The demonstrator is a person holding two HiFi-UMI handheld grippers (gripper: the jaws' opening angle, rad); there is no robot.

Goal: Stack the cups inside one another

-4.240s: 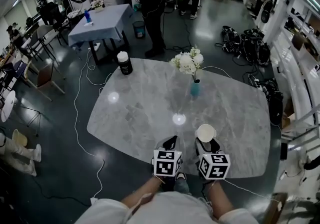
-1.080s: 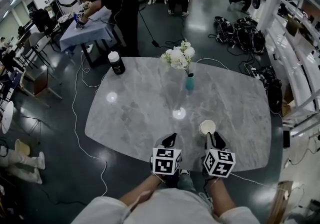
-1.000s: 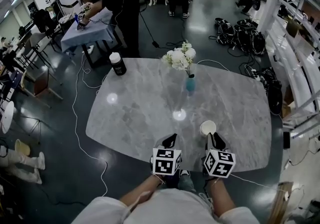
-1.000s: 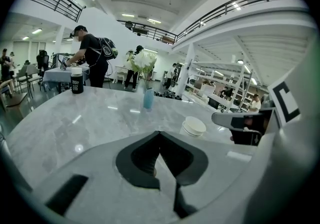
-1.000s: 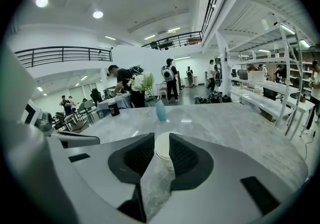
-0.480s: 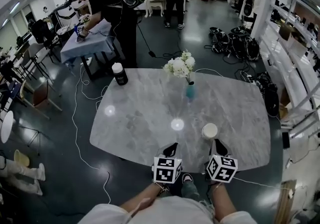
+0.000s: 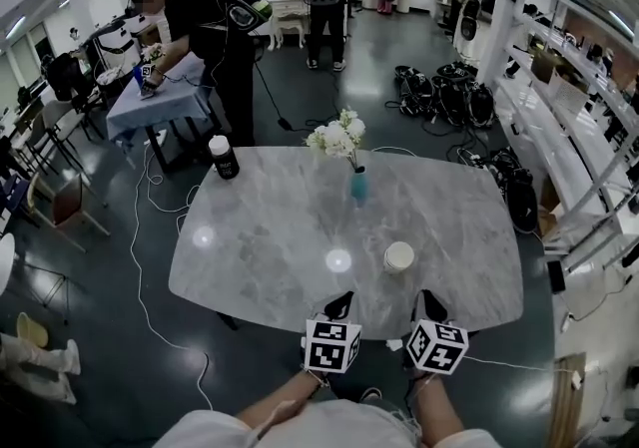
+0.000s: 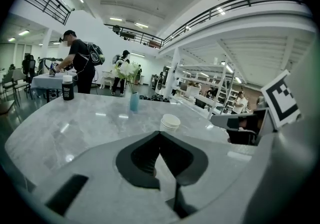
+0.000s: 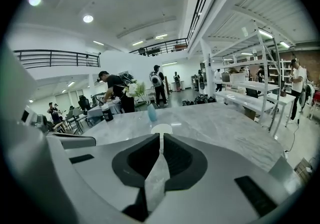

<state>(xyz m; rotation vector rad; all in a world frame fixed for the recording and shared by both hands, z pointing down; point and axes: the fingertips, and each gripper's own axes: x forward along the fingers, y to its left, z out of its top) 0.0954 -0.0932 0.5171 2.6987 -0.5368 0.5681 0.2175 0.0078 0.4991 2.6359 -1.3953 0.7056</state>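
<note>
A stack of white paper cups (image 7: 398, 256) stands upright on the grey marble table (image 7: 270, 236), right of its middle; layered rims show on the stack (image 8: 170, 122) in the left gripper view. My left gripper (image 7: 341, 299) hangs over the table's near edge, shut and empty, with its tips (image 8: 160, 135) meeting. My right gripper (image 7: 427, 297) is beside it, a little short of the cups and to their right. Its jaws have just been closing and stand shut with nothing between them (image 9: 160, 137). The cup stack (image 9: 161, 128) shows just beyond its tips.
A teal vase of white flowers (image 7: 358, 184) stands past the cups at mid-table. A black jar with a white lid (image 7: 224, 157) sits at the far left corner. People work at a cloth-covered table (image 7: 150, 102) beyond. Cables lie on the floor to the left.
Both grippers have drawn back toward the table's near edge. The right gripper, which was against the cups, has come away from them, and the stack stands alone.
</note>
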